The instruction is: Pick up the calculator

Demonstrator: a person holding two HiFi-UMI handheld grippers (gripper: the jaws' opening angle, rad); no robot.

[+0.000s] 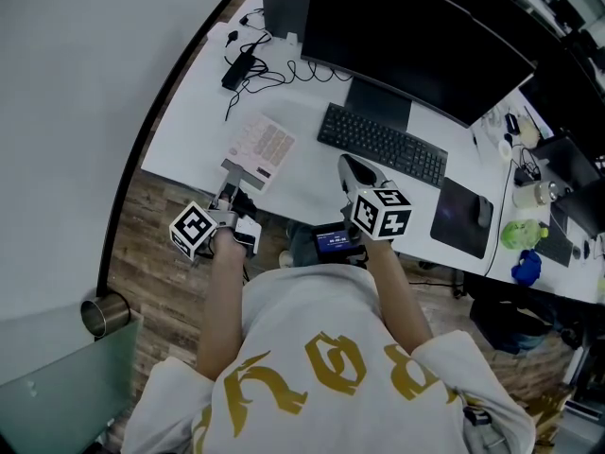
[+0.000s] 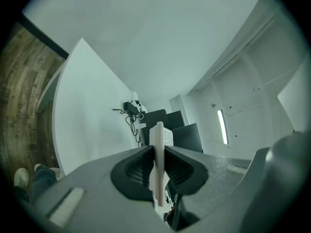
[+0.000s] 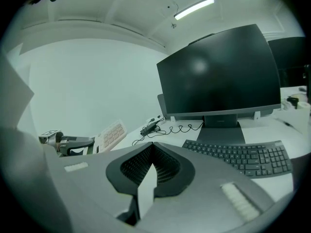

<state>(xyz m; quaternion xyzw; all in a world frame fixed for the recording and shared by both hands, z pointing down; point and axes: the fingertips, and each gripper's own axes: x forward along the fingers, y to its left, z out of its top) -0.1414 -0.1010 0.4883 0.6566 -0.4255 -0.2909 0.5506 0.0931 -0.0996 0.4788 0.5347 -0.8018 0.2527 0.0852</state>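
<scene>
A white desk [image 1: 312, 183] fills the head view, carrying a wide dark monitor [image 1: 406, 36], a black keyboard [image 1: 381, 144] in front of its stand and a dark mouse pad [image 1: 460, 218] to the right. A black power adapter [image 1: 236, 69] with coiled cable lies at the desk's far left.

Near the front left edge, the pale calculator [image 1: 260, 148] is gripped at its near end by the left gripper [image 1: 230, 200]. The left gripper view shows the jaws pressed against both faces of the calculator, seen edge-on. From the right gripper view it slants upward, keys facing up, its far end raised.

The right gripper [image 1: 352, 171] hovers over the desk just in front of the keyboard, jaw tips meeting with nothing between them.
</scene>
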